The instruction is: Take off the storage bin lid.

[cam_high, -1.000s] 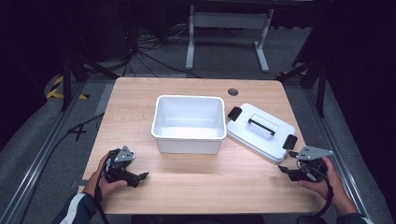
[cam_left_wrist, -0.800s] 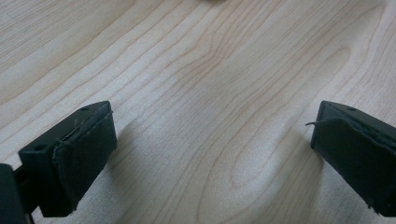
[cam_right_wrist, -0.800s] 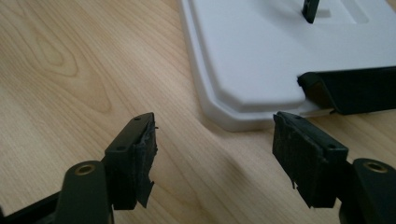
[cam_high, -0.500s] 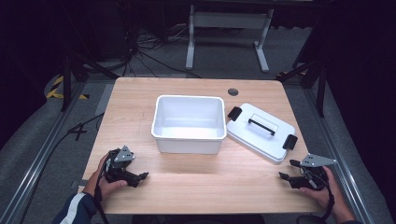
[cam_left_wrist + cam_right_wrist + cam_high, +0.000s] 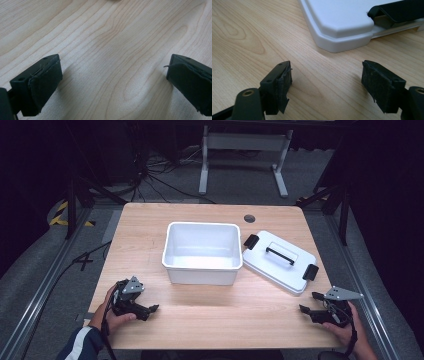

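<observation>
Right now the wooden table (image 5: 150,235) carries a white bin (image 5: 201,252), empty and uncovered, with its lid (image 5: 280,262) flat just to the right (black latches at both ends). Both grippers rest near the front edge: left gripper (image 5: 112,82) wide open over bare wood, right gripper (image 5: 327,85) just opening, nothing between its jaws, lid corner ahead. Likely next: grasp the lid and seat it on the bin.

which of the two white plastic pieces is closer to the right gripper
The lid, flat on the table with a black handle and clips, lies just ahead of the right gripper; the open bin sits farther left.
</observation>
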A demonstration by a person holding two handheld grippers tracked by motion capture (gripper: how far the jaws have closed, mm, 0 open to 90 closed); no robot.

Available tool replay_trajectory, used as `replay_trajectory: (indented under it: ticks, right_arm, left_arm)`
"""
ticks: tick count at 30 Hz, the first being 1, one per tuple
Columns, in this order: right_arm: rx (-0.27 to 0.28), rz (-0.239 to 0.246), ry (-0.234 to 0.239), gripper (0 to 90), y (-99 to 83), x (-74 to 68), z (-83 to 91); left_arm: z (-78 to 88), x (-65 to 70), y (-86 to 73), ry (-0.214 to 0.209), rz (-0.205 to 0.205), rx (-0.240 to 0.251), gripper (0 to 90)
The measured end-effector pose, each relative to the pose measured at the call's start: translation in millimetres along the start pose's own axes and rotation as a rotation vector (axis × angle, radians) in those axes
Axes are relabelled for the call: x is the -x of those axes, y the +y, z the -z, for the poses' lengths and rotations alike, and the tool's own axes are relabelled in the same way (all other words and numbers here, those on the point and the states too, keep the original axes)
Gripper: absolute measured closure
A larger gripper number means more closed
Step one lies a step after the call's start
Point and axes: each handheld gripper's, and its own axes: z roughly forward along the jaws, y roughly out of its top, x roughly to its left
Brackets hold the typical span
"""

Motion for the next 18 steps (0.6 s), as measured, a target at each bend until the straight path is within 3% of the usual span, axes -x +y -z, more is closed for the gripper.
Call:
replay_trajectory:
  ticks: [18]
  right_arm:
    - [-0.009, -0.021, -0.021, 21.3, 0.0, -1.1, 0.1]
  left_arm:
    - [0.0, -0.4, 0.2, 0.000, -0.003, -0.002, 0.5]
